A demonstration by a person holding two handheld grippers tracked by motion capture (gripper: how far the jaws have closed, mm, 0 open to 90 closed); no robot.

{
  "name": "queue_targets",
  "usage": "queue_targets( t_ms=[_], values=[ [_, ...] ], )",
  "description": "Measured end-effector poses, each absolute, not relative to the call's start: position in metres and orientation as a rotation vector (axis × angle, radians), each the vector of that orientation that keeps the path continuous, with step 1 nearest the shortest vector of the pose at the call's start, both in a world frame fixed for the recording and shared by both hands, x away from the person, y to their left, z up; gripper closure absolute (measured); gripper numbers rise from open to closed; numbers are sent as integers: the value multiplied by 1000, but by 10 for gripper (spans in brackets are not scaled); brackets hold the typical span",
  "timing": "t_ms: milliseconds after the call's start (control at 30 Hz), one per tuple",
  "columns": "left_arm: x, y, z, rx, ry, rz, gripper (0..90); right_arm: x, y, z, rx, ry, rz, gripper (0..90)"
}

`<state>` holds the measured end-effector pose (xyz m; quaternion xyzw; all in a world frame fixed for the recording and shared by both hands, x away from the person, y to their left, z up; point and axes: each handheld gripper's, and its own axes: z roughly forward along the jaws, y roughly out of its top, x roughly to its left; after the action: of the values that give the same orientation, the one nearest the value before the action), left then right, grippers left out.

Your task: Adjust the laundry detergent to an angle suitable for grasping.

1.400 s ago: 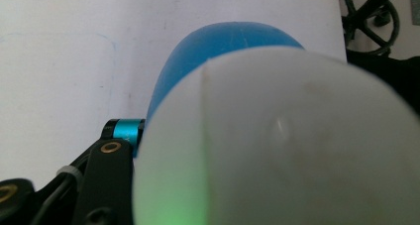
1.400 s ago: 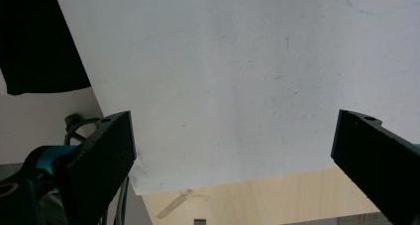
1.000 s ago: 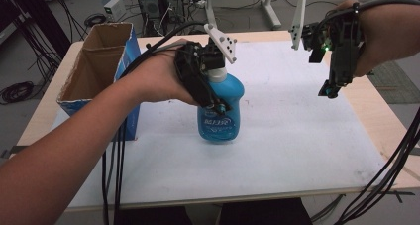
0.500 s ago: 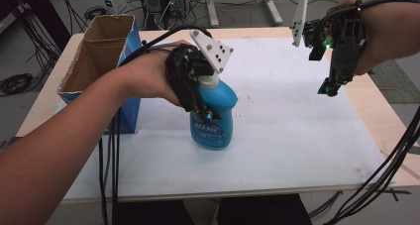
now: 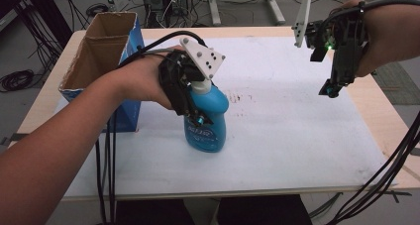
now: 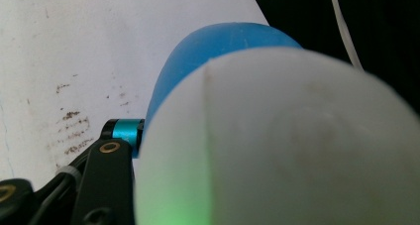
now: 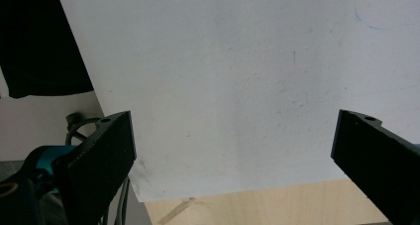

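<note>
The left claw [image 5: 190, 98] is pinching the white neck of a blue spray bottle [image 5: 207, 121], which is standing upright just left of the middle of the white tabletop [image 5: 297, 131], touching its surface. An open cardboard box [image 5: 101, 61] is sitting near the bottle at its ten o'clock, by the tabletop's left edge. The right claw [image 5: 331, 88] is hanging spread and empty above the tabletop at the bottle's two o'clock, well apart from it.

The high view looks forward and down on the white surface [image 5: 297, 136]; both claw views face it closer.
</note>
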<state>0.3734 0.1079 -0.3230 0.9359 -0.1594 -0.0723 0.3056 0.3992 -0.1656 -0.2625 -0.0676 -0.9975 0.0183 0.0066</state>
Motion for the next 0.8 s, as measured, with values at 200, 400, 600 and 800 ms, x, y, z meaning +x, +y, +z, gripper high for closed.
queue_targets(
  t_ms=[200,400,600,800],
  values=[
    [375,110,-325,2471,-419,-199,420,400,-165,-264,-204,-3122,51,26],
    [376,110,-325,2473,-420,-201,416,400,-165,-264,-206,-3120,49,26],
    [373,107,-324,2484,-429,-211,409,400,-166,-264,-210,-3122,47,26],
    [370,107,-321,2478,-405,-238,374,401,-166,-264,-215,-3121,43,25]
  ],
)
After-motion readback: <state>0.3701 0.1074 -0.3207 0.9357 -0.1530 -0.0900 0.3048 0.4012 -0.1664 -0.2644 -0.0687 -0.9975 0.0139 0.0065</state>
